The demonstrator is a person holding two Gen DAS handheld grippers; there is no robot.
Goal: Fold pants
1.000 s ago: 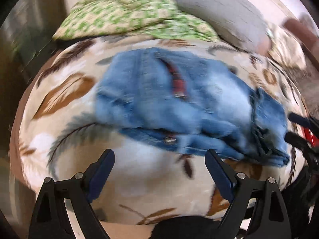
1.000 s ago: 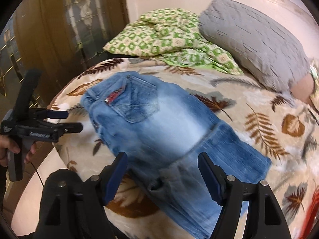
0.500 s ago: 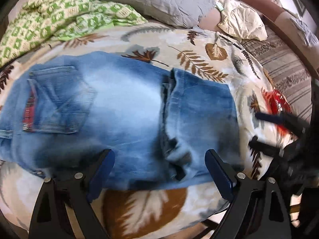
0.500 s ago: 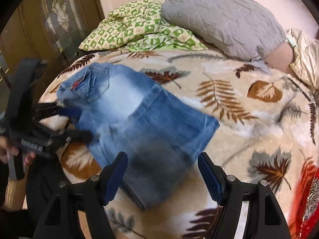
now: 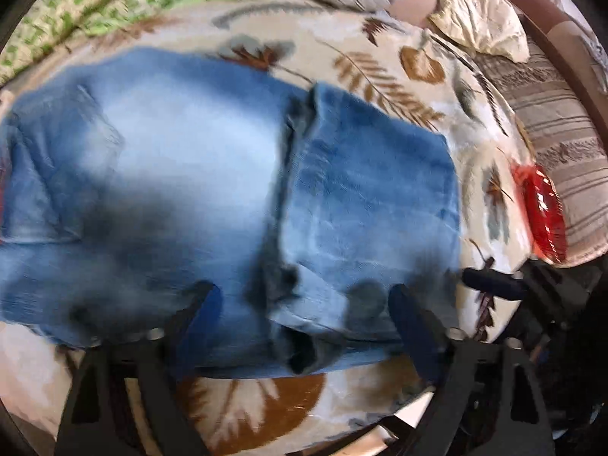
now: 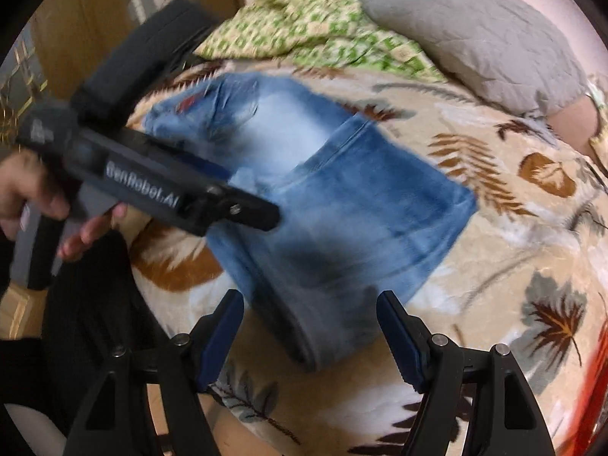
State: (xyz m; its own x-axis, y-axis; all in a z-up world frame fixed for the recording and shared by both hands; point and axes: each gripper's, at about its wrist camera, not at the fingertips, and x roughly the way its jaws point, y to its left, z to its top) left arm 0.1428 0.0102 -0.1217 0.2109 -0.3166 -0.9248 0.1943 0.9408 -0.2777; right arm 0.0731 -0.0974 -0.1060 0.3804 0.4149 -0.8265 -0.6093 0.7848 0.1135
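Note:
Blue jeans (image 5: 190, 152) lie folded on a leaf-print blanket (image 5: 380, 76), the leg end laid back over the seat part. My left gripper (image 5: 304, 304) hangs just over the jeans' near edge, its jaws closing. Denim lies under the gap and the pads are not pressing it. In the right wrist view the jeans (image 6: 361, 209) fill the middle, and my right gripper (image 6: 309, 304) stands wide over their near folded corner, closing slightly, with no cloth pinched. The left gripper (image 6: 247, 190) reaches in from the left over the jeans. The right gripper's fingertips (image 5: 490, 281) show at the right edge.
A green patterned quilt (image 6: 304, 30) and a grey pillow (image 6: 475, 38) lie at the head of the bed. A cream cushion (image 5: 482, 26), a striped cover (image 5: 562, 144) and a red shiny thing (image 5: 543, 209) are on the right. A hand (image 6: 22, 197) holds the left gripper beside wooden doors (image 6: 95, 19).
Both grippers have come down closer to the jeans. The left one swept right along them to the folded middle and narrowed its jaws. It now looms large in the right wrist view.

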